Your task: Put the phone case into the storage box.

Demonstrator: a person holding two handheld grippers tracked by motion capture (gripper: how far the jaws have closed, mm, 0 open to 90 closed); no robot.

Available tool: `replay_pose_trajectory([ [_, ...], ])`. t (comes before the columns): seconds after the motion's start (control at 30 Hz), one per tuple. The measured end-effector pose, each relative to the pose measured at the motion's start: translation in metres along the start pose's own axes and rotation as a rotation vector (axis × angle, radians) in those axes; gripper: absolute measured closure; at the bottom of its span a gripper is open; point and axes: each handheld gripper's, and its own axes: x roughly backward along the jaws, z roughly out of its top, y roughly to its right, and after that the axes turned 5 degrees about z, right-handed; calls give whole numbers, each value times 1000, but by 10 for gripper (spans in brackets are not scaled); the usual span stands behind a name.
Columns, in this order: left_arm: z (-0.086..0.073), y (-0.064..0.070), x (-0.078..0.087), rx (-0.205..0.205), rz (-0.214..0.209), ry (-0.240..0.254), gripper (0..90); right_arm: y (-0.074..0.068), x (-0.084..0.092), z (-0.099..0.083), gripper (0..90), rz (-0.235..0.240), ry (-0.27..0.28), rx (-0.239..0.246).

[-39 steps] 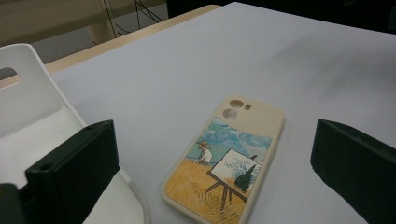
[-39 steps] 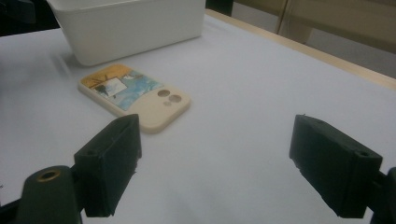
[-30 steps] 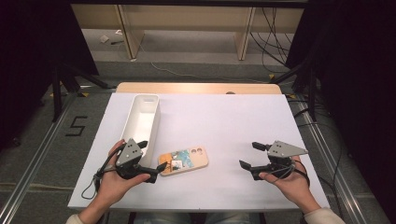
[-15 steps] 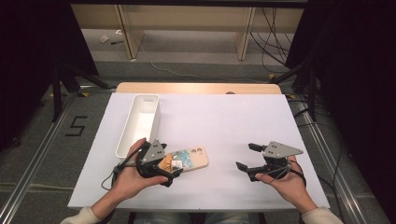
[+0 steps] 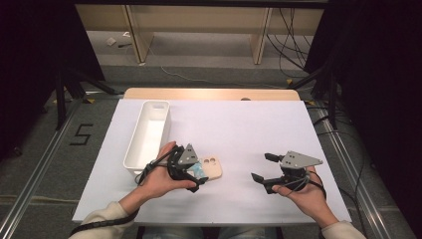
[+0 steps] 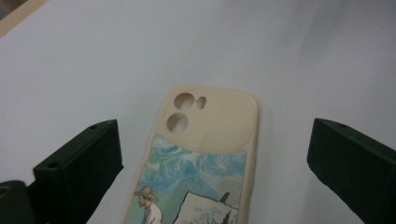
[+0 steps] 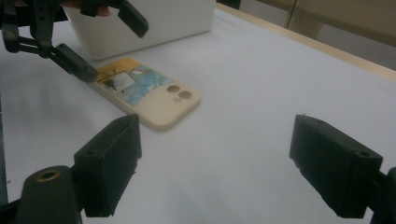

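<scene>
A cream phone case (image 5: 213, 167) with a painted picture on its back lies flat on the white table, camera holes to the right in the high view. My left gripper (image 5: 198, 175) is open at the case's left end. In the left gripper view the case (image 6: 205, 154) lies between the two wide-apart jaws, touching neither; the left gripper (image 6: 214, 140) hovers just above it. My right gripper (image 5: 260, 166) is open and holds nothing, off to the right of the case. The right gripper view shows its jaws (image 7: 219, 149) over bare table, with the case (image 7: 149, 100) and left gripper (image 7: 112, 46) beyond.
A long white bin (image 5: 147, 137) stands left of the case, close behind my left hand; it also appears as the bin (image 7: 154, 23) in the right gripper view. The white table cover (image 5: 239, 124) stretches behind both grippers to a wooden edge (image 5: 209, 93).
My left gripper has moved right from beside the bin to the case's left end, its jaws now on either side of it. The right gripper has edged slightly left.
</scene>
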Motion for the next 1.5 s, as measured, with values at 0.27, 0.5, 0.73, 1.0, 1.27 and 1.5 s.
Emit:
replay_pose_trajectory([
  [0.27, 12, -3, -30, -38, -40, -59, 27, 0, 1, 0, 177, 0, 4, 1],
  [0.5, 15, -3, -44, -82, -51, -104, 31, 1, 1, 0, 175, 0, 4, -3],
  [0.73, 20, -1, -55, -119, -60, -146, 46, 0, 1, 0, 175, 0, 4, -4],
  [1.0, 22, 0, -65, -143, -74, -178, 55, 1, 1, -1, 175, 0, 5, -3],
  [1.27, 25, -2, -72, -165, -77, -207, 66, 1, 1, -1, 176, -1, 7, -3],
  [1.5, 27, -2, -76, -186, -90, -230, 70, 1, 1, -1, 175, 1, 6, -3],
])
